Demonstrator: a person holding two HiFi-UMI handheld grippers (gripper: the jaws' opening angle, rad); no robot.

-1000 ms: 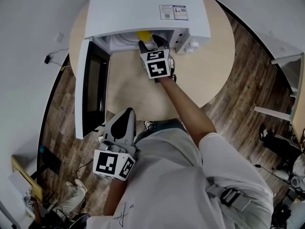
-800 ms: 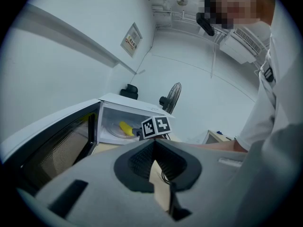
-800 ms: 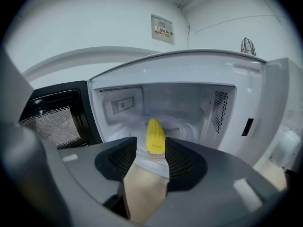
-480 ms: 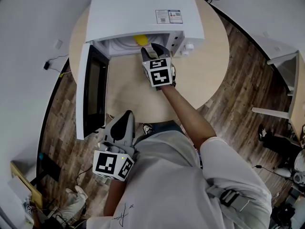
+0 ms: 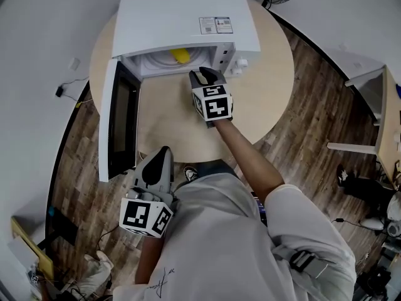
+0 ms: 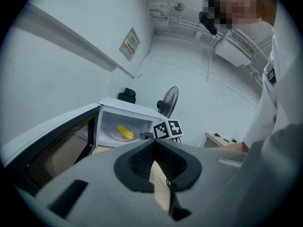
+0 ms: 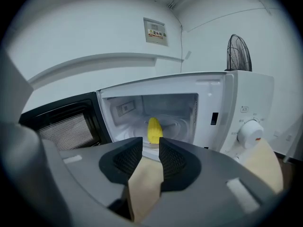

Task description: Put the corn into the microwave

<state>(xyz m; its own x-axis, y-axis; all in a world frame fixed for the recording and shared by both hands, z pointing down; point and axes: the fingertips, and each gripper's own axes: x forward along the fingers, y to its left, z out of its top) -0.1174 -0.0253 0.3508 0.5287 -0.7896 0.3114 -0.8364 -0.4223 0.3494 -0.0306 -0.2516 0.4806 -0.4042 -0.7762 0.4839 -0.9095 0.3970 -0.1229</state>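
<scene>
Right claw (image 5: 202, 74) hanging empty before the microwave (image 5: 188, 17), jaws narrowly apart, just been closing; corn (image 5: 180, 56) lying inside; door (image 5: 118, 123) standing open; swinging it shut may be clipping left claw (image 5: 162, 153), jaws together.

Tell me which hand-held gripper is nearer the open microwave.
The right hand-held gripper, directly before the microwave's cavity, its empty jaws having just been closing; the left hand-held gripper hangs back by the person's body.
</scene>
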